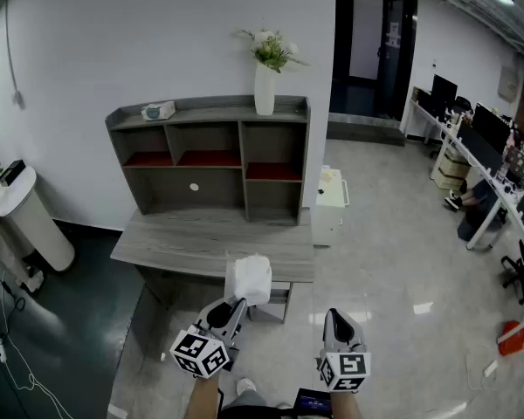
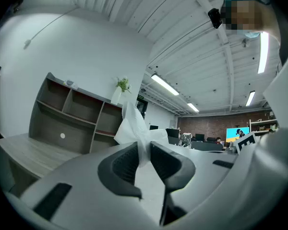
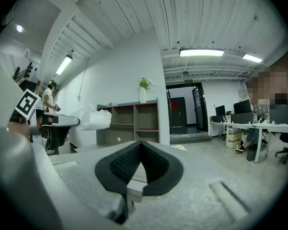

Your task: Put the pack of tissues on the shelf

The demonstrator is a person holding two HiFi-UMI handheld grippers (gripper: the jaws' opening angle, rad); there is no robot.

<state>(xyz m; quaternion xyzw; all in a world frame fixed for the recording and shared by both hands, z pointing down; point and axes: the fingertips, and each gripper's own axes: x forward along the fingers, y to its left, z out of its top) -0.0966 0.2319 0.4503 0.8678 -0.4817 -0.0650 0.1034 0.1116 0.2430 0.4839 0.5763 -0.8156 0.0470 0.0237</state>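
Note:
My left gripper (image 1: 237,301) is shut on the white plastic-wrapped pack of tissues (image 1: 249,278), held level just in front of the grey desk (image 1: 183,243). In the left gripper view the pack of tissues (image 2: 134,126) sticks up from between the dark pads (image 2: 122,166), pinched by its wrapper. The grey shelf (image 1: 211,155) with several open compartments stands on the desk against the wall; it shows as the shelf (image 2: 72,116) at the left there. My right gripper (image 1: 335,319) hangs beside the left one, shut and empty, its tips (image 3: 140,144) touching.
A white vase with flowers (image 1: 265,81) and a small object (image 1: 158,110) stand on the shelf's top. A white bin (image 1: 26,216) is at the left, a small white cabinet (image 1: 330,201) right of the desk. Office desks and chairs (image 1: 489,182) fill the far right.

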